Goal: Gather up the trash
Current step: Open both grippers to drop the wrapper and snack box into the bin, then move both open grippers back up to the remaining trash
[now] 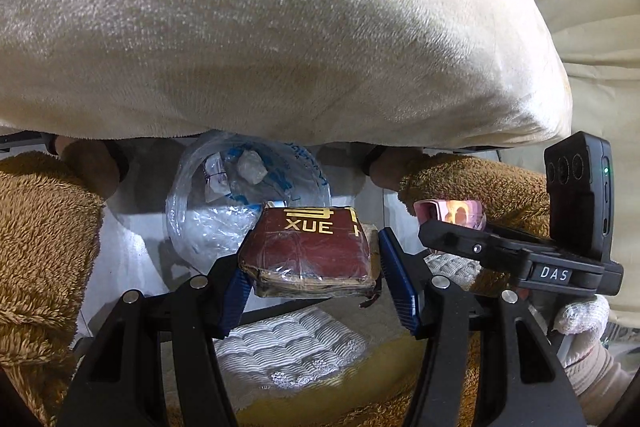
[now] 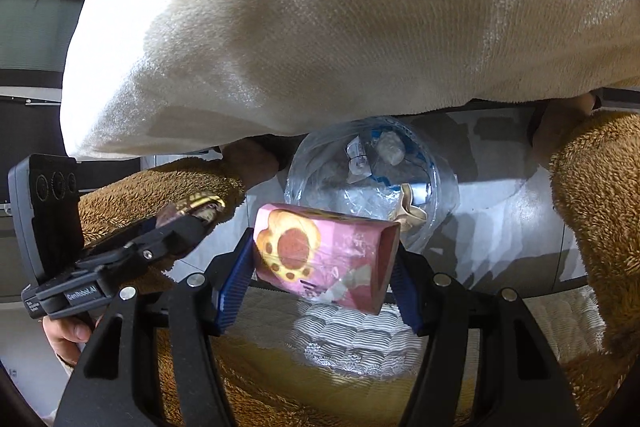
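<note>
My left gripper [image 1: 316,279] is shut on a dark red box [image 1: 312,247] with gold "XUE" lettering and a plastic wrap, and it holds the box in the air. Just beyond it stands a bin lined with a clear bag [image 1: 224,227] that holds crumpled paper [image 1: 251,167]. My right gripper [image 2: 320,283] is shut on a pink box [image 2: 320,259] with a paw print. It holds this box over the near rim of the same clear bag [image 2: 436,195]. Each gripper shows at the edge of the other's view: the right gripper [image 1: 452,223] and the left gripper [image 2: 192,215].
A large cream plush cushion [image 1: 280,27] overhangs the bin from above. Brown fluffy fabric [image 1: 36,247] flanks the bin on both sides. A white quilted pad [image 1: 288,347] lies below the grippers. A gloved hand [image 1: 580,315] holds the right gripper's handle.
</note>
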A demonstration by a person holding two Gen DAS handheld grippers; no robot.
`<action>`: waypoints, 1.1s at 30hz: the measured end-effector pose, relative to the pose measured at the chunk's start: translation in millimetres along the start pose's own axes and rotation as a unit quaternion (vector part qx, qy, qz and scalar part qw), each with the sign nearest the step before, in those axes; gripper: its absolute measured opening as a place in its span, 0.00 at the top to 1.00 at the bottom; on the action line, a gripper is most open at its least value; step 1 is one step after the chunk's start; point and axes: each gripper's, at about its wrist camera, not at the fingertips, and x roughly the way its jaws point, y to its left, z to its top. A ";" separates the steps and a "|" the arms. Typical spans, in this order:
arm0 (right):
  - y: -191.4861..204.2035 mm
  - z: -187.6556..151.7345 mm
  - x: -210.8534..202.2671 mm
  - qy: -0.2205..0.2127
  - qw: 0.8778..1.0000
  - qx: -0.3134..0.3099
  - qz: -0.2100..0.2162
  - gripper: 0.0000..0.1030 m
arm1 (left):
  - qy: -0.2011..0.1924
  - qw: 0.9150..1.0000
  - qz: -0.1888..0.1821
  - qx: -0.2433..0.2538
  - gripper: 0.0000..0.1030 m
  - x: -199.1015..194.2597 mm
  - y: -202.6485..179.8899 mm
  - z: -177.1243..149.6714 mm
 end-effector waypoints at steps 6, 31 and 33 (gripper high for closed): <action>-0.4 2.2 1.1 0.001 1.000 0.013 0.020 0.30 | 0.018 1.000 0.009 -0.001 0.39 5.9 2.0 -1.5; 30.2 -3.5 -62.2 -0.146 0.985 -0.084 0.035 0.25 | -0.142 0.987 -0.019 0.074 0.27 -63.1 -25.4 -3.3; 36.3 -4.4 -73.2 -0.173 0.979 -0.105 0.029 0.25 | -0.169 0.981 -0.019 0.093 0.27 -74.0 -33.7 -4.9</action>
